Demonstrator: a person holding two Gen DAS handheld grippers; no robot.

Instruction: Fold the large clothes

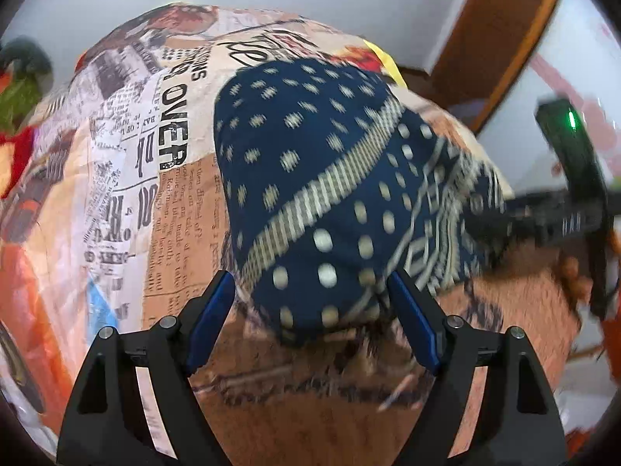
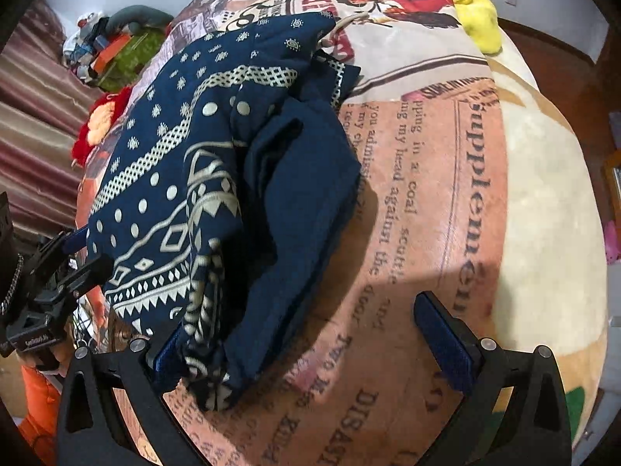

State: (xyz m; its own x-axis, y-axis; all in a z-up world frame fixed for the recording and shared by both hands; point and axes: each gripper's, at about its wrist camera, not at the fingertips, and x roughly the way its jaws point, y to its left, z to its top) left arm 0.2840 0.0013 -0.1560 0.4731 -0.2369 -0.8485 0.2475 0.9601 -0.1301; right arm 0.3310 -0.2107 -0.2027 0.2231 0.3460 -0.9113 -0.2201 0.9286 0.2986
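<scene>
A navy garment with cream dots and geometric bands (image 1: 310, 178) lies folded in a bundle on a newspaper-print blanket (image 1: 170, 202). My left gripper (image 1: 310, 299) is open, its blue-padded fingers on either side of the bundle's near end. In the right wrist view the same garment (image 2: 217, 202) lies left of centre. My right gripper (image 2: 302, 330) is open; its left finger is partly hidden under the garment's edge, its right finger (image 2: 442, 334) is above bare blanket (image 2: 427, 194). The left gripper (image 2: 77, 252) shows at that view's left edge, against the bundle.
A yellow cloth (image 2: 477, 19) lies at the blanket's far edge. A clutter of red, green and orange items (image 2: 112, 54) sits far left by striped curtains. A wooden door frame (image 1: 500, 39) stands at the right. The right gripper's body (image 1: 574, 178) shows beside the bundle.
</scene>
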